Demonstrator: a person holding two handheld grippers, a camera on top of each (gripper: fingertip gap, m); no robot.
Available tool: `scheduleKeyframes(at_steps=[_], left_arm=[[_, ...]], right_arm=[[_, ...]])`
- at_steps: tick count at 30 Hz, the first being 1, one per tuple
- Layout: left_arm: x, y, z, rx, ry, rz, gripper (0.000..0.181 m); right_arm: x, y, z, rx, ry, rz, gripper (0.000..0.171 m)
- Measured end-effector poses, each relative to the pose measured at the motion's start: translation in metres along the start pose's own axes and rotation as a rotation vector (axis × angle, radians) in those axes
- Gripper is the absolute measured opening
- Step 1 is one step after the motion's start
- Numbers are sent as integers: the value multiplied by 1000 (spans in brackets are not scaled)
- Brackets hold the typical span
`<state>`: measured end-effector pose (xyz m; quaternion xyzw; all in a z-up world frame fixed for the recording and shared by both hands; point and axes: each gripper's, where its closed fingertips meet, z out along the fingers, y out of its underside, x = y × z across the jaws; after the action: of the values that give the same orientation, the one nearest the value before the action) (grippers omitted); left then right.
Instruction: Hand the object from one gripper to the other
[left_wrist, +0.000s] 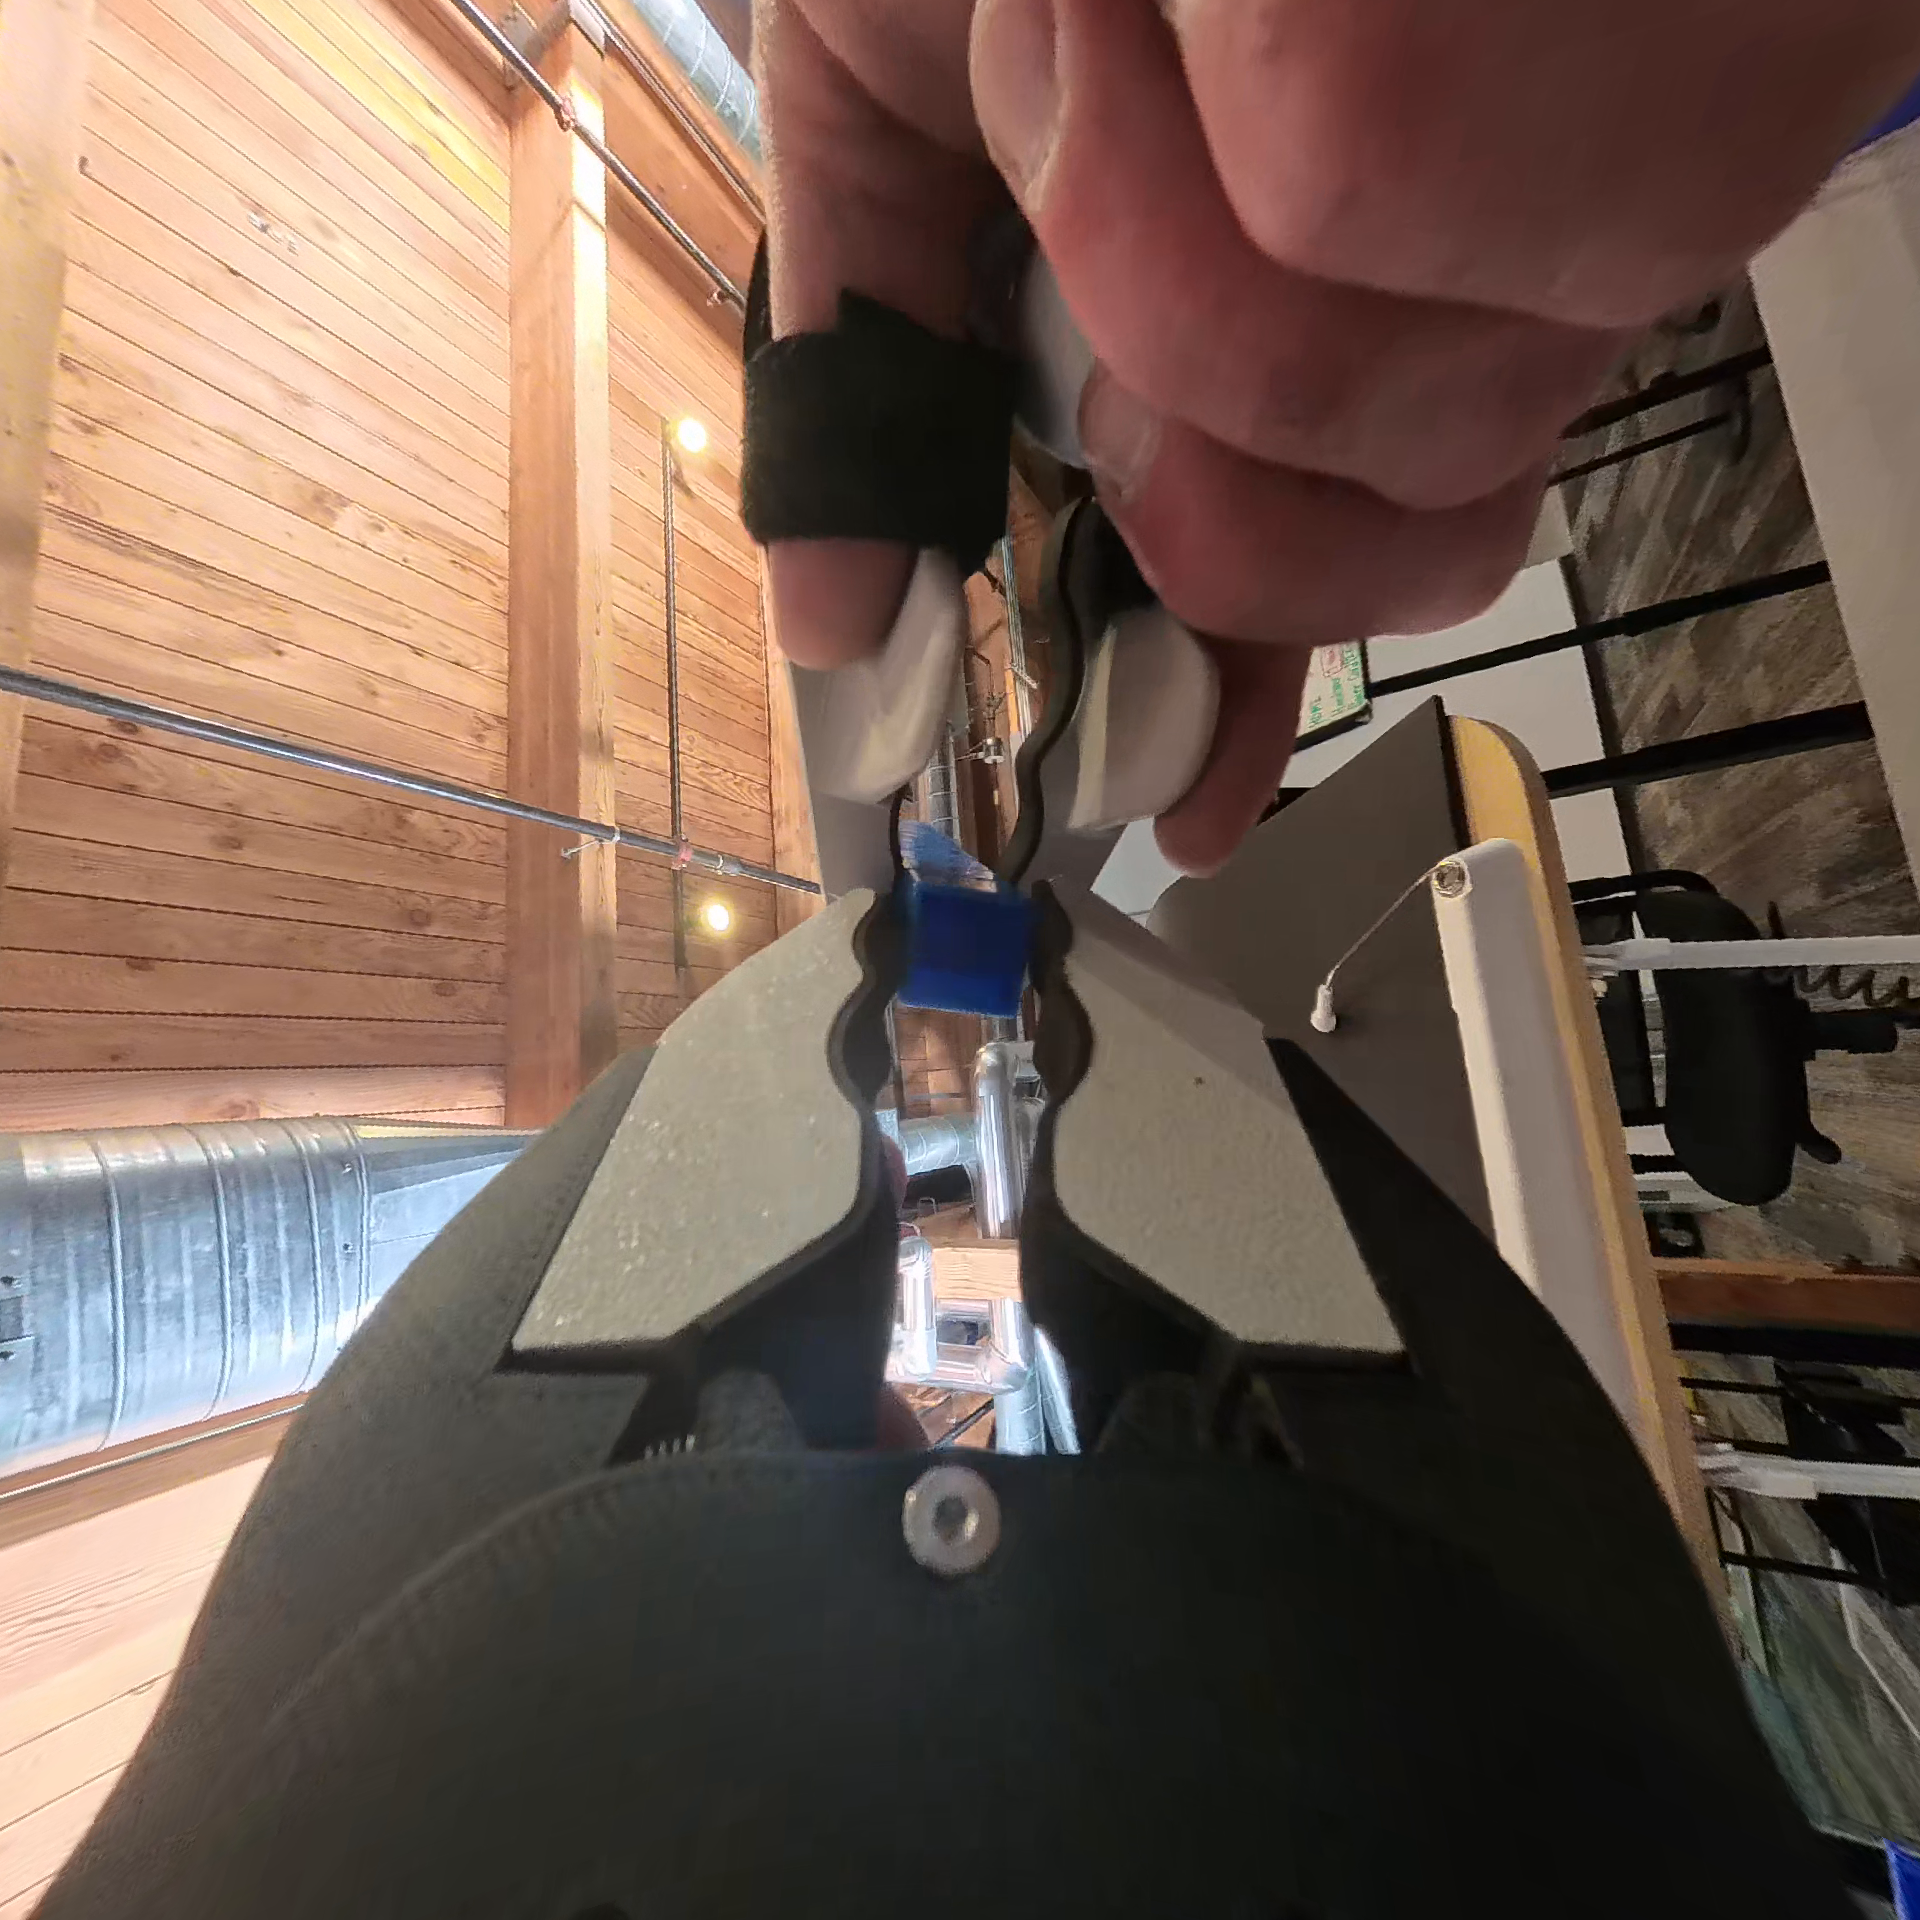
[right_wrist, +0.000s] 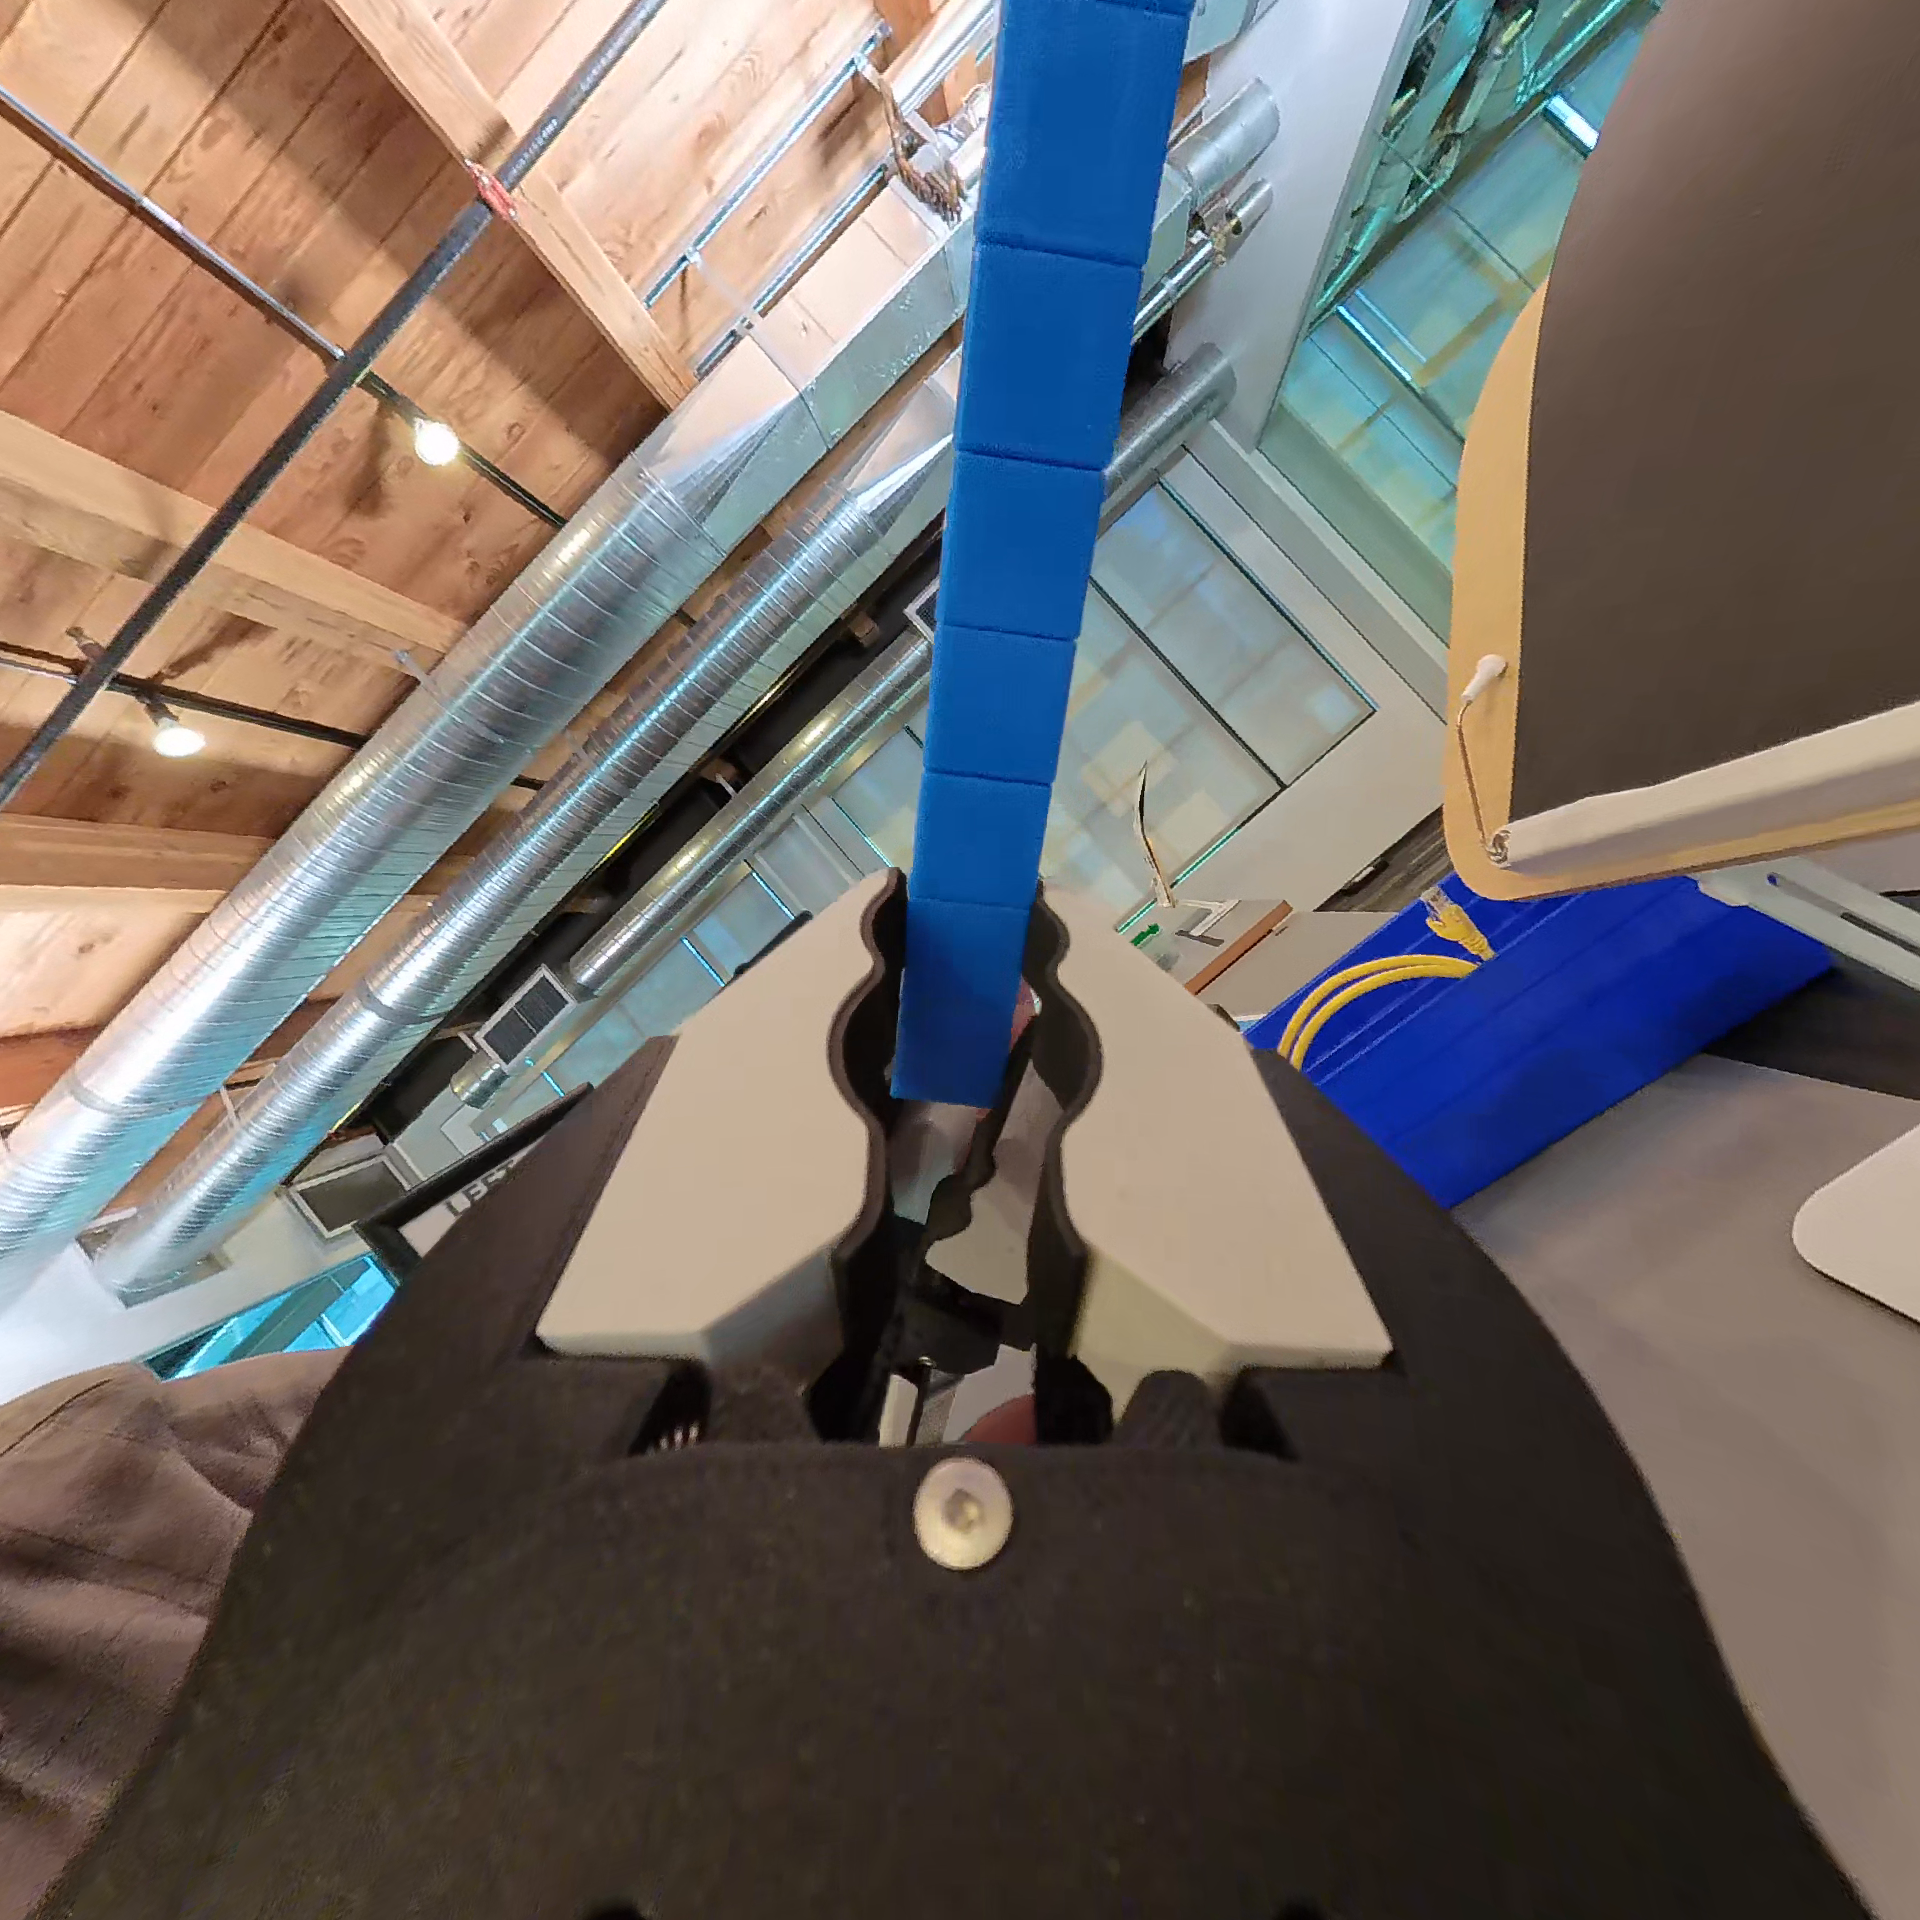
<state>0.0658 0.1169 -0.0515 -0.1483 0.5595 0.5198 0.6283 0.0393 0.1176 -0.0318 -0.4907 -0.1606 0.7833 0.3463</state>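
- My left gripper (left_wrist: 961, 961), with two grey fingers edged in wavy black rubber, is squeezed tight on one end of the long blue plastic bar made of square blocks in a row (left_wrist: 961, 956).
- In the left wrist view I only see the bar's square end, right at the tips of the fingers.
- My right gripper (right_wrist: 966, 997) is the same kind. Its fingers are close on both sides of the blue bar (right_wrist: 1039, 499), and the bar's bottom end sits between its tips.
- In the right wrist view the bar goes straight up and out past the top edge of the picture.
- The right gripper (left_wrist: 966, 831) also shows just past the left one, tip to tip with it, with the bar between them.
- A person's hand (left_wrist: 1195, 343) holds that right gripper, with a black strap (left_wrist: 873, 436) around one finger.
- The bar is up in the air and rests on nothing.
- Behind it are a wooden plank ceiling (right_wrist: 260, 260) and shiny silver pipes (right_wrist: 468, 831).
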Motion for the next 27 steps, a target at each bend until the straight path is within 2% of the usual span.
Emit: scheduleKeyframes(at_steps=[6,8,10,15,18,22,27], left_arm=[[-4,0,1,10,36,-65,22],[-8,0,1,9,56,-114,22],[-12,4,0,-4,83,-170,22],[-20,24,0,-67,214,-325,22],[-27,37,-2,-97,308,-429,22],[-40,46,-4,-122,437,-557,22],[-42,32,-13,-108,687,-626,22]], right_arm=[[-3,-2,0,1,-7,-27,24],[-3,-4,0,-5,3,-51,34],[-1,-9,-3,6,16,-77,36],[6,-21,-13,-29,96,-282,45],[-1,-23,-16,-94,150,-542,43],[-9,-12,-16,-248,260,-1076,39],[-23,-4,-10,-272,315,-1526,40]])
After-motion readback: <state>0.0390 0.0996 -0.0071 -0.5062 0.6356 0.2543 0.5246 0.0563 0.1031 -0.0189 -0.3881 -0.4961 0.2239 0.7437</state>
